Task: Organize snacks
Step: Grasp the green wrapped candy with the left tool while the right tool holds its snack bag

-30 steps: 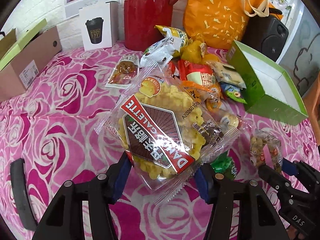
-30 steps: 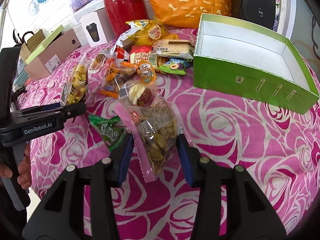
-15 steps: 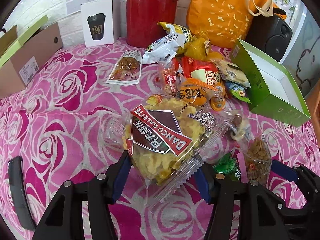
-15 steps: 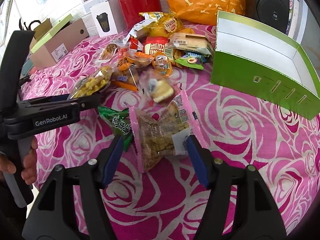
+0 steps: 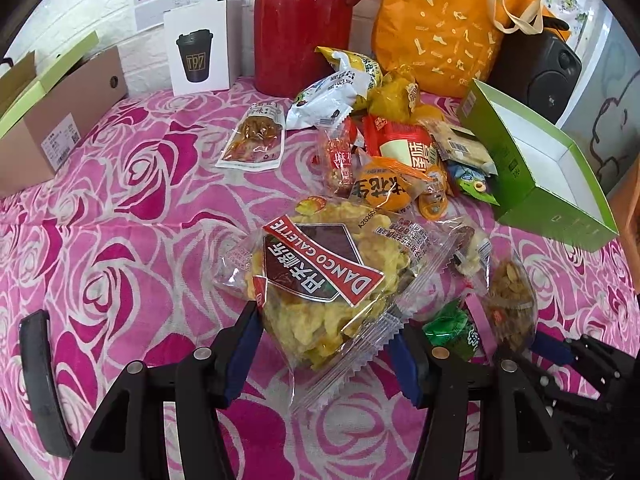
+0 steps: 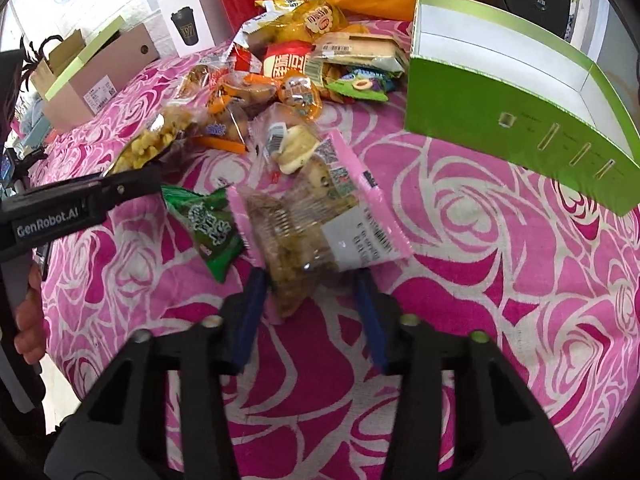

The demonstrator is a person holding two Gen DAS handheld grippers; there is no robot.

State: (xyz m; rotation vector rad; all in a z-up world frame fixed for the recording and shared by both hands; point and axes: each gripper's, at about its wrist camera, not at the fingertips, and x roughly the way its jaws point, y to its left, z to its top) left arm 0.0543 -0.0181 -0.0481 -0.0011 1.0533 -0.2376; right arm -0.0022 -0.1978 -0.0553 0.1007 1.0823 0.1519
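My left gripper [image 5: 324, 320] is shut on a clear bag of yellow Danco Galette crisps [image 5: 320, 276], which hangs low over the pink rose tablecloth [image 5: 120, 220]. In the right wrist view this gripper [image 6: 132, 184] reaches in from the left with the crisp bag [image 6: 148, 148] at its tip. My right gripper [image 6: 310, 280] is shut on the near end of a pink-edged clear bag of brown snacks [image 6: 304, 224], whose far end leans onto the pile. That bag [image 5: 512, 308] also shows low on the right in the left wrist view. A green packet [image 6: 212, 232] lies just left of it.
A heap of several snack packets [image 5: 392, 152] lies mid-table. An open green box [image 6: 520, 92] stands to the right. At the back stand a red jug [image 5: 304, 24], an orange bag [image 5: 436, 28], a speaker [image 5: 536, 68] and a white cup carton [image 5: 198, 56]. A cardboard box [image 5: 60, 120] sits far left.
Both bags were held higher and have come down near the cloth. The right gripper's fingers widened half a second ago and have narrowed again, and its bag has turned flatter.
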